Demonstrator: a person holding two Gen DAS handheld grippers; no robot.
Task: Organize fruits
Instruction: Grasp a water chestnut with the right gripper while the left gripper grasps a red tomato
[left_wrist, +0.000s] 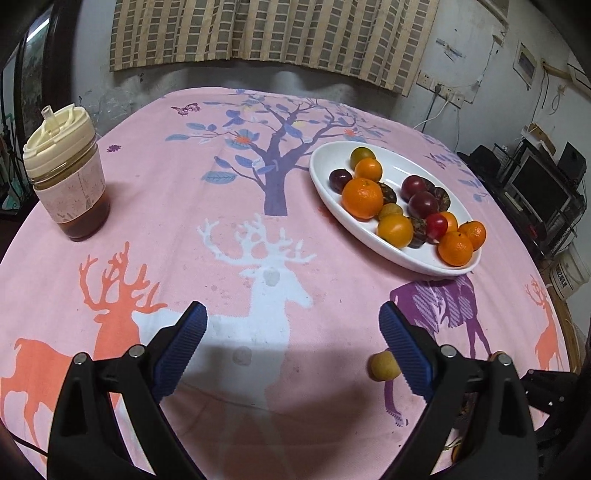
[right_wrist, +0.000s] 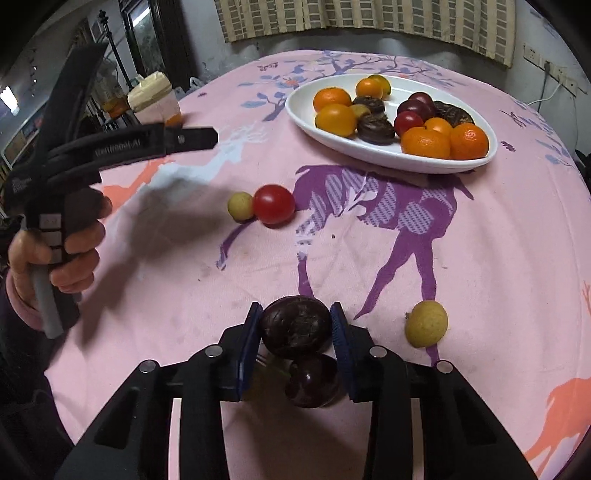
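My right gripper (right_wrist: 295, 326) is shut on a dark purple wrinkled fruit (right_wrist: 294, 326), held just above a dark plum (right_wrist: 313, 380) on the cloth. A white oval plate (right_wrist: 314, 125) at the far right holds several oranges, plums and dark fruits; it also shows in the left wrist view (left_wrist: 325, 184). On the cloth lie a red tomato (right_wrist: 273, 204) touching a small yellow fruit (right_wrist: 240, 206), and another yellow fruit (right_wrist: 426, 323). My left gripper (left_wrist: 293, 332) is open and empty over the white deer print, with a yellow fruit (left_wrist: 382, 364) beside its right finger.
A jar with a cream lid and brown liquid (left_wrist: 66, 177) stands at the far left of the round table with its pink deer-print cloth (left_wrist: 258, 240). The left hand-held gripper (right_wrist: 110, 147) hovers at the left in the right wrist view. A wall and curtain stand behind the table.
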